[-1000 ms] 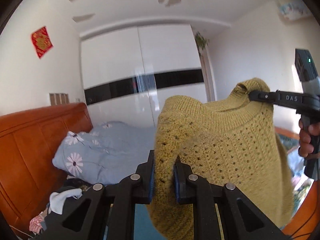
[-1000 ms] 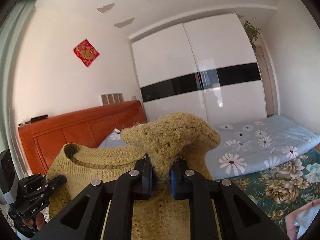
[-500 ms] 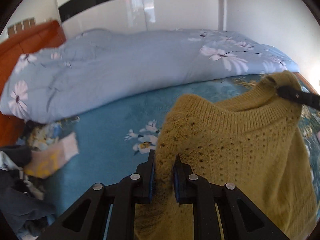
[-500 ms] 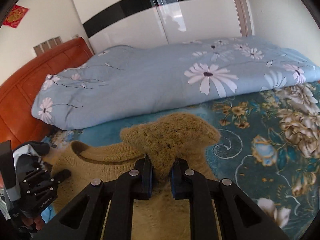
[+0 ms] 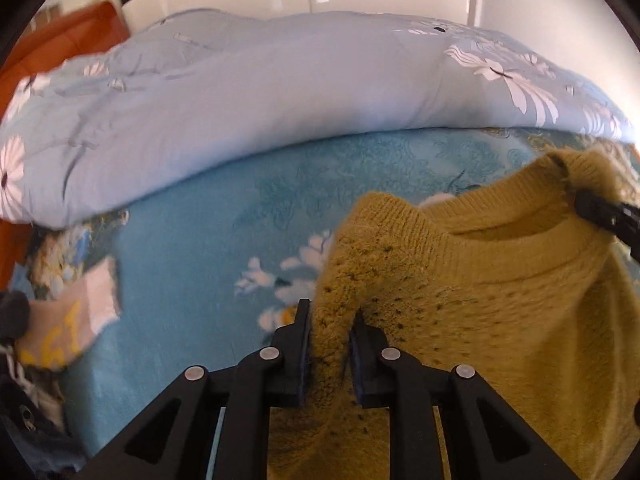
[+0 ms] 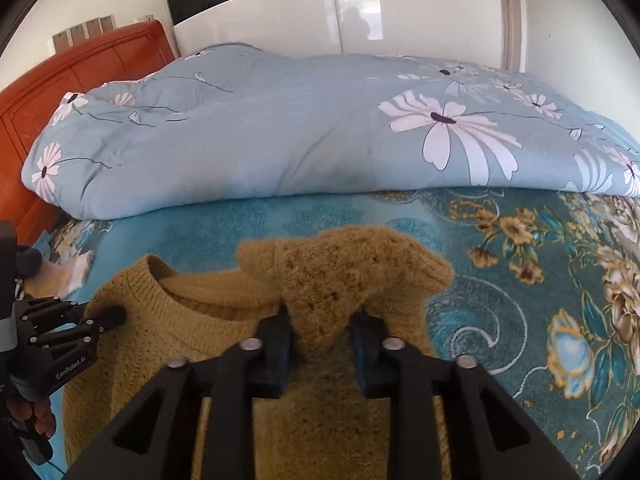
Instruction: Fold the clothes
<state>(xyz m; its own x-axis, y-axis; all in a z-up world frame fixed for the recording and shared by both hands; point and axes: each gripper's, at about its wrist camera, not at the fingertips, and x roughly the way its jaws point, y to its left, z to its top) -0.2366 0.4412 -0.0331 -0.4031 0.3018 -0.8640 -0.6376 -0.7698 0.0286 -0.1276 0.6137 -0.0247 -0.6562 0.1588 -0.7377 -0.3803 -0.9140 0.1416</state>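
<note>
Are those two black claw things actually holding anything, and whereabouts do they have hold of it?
Yes: both pinch the yellow knitted sweater at its shoulders, the left gripper and the right gripper on either side of the collar.

Right gripper (image 6: 320, 332) pinches the mustard sweater (image 6: 348, 276) (knit bunched between jaws) above the bedspread (image 6: 520, 300).
</note>
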